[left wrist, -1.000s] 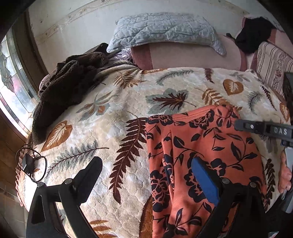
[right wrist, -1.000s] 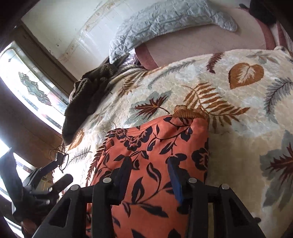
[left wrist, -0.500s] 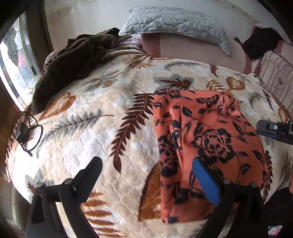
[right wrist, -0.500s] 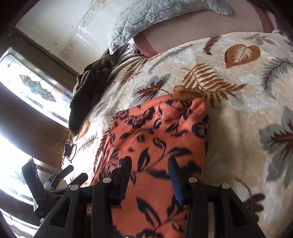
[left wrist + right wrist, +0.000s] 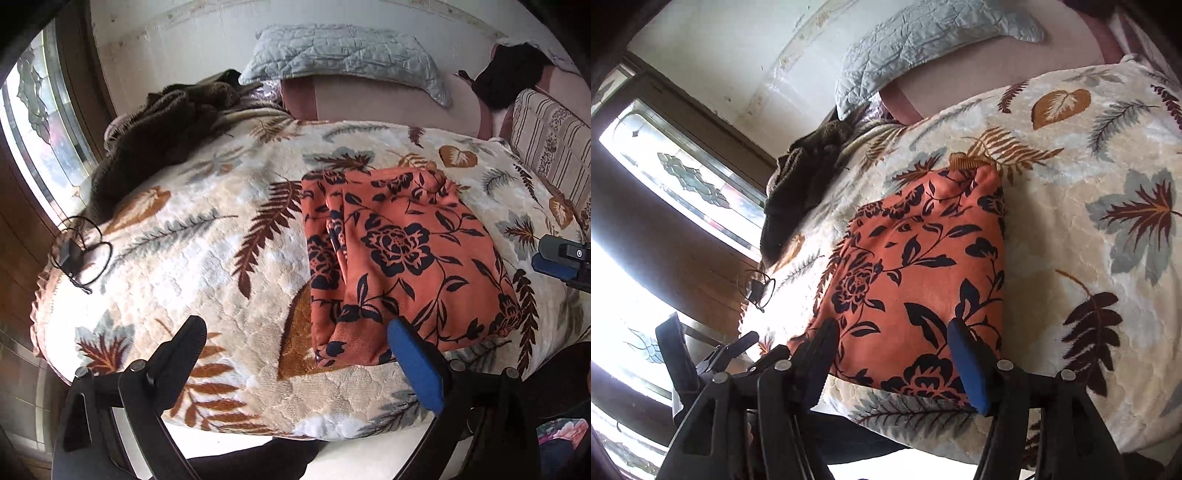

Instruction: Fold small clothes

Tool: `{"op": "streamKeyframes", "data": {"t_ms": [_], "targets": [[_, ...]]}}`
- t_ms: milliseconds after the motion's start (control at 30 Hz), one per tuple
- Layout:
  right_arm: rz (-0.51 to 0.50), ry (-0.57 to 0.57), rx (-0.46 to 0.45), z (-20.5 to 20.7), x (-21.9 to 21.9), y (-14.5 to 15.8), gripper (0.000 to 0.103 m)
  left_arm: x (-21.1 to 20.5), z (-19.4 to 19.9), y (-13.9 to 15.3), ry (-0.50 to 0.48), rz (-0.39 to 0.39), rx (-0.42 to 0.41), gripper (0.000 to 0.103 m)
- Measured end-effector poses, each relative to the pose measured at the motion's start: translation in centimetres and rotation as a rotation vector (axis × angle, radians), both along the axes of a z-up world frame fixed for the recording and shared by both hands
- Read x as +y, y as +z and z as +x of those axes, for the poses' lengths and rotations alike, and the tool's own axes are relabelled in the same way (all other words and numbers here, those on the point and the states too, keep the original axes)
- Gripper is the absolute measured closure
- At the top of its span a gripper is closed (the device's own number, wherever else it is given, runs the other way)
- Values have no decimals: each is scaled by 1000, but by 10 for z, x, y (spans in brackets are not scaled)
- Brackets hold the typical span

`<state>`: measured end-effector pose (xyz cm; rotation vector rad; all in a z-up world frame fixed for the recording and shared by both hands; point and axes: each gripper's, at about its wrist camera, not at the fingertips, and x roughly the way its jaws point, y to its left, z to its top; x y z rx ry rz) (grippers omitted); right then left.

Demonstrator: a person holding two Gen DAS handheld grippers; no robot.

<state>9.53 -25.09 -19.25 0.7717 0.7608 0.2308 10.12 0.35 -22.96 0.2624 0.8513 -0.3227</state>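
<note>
A cream plush blanket with a leaf print [image 5: 207, 258] covered the bed, and the folded orange garment with a dark floral print [image 5: 399, 258] lay flat near its front edge. Above that edge the left gripper [image 5: 295, 354] and right gripper [image 5: 890, 347] hung released, holding nothing

Nothing readable is showing anywhere: no words, brand marks or numbers. The only mark is a small round emblem sitting on the right gripper [image 5: 563, 258] where it is poking into the left wrist view, and it is too tiny to read.
</note>
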Motion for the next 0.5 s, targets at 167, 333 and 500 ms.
{"op": "streamKeyframes", "data": {"t_ms": [167, 333, 500], "targets": [[-3, -24, -29, -20, -2, 18, 38, 1, -22, 38, 18, 15, -122, 4], [-23, -21, -60, -30, 1, 36, 38, -2, -36, 65, 36, 17, -196, 4], [-46, -16, -87, -37, 5, 49, 38, -6, -43, 77, 38, 27, -232, 4]]}}
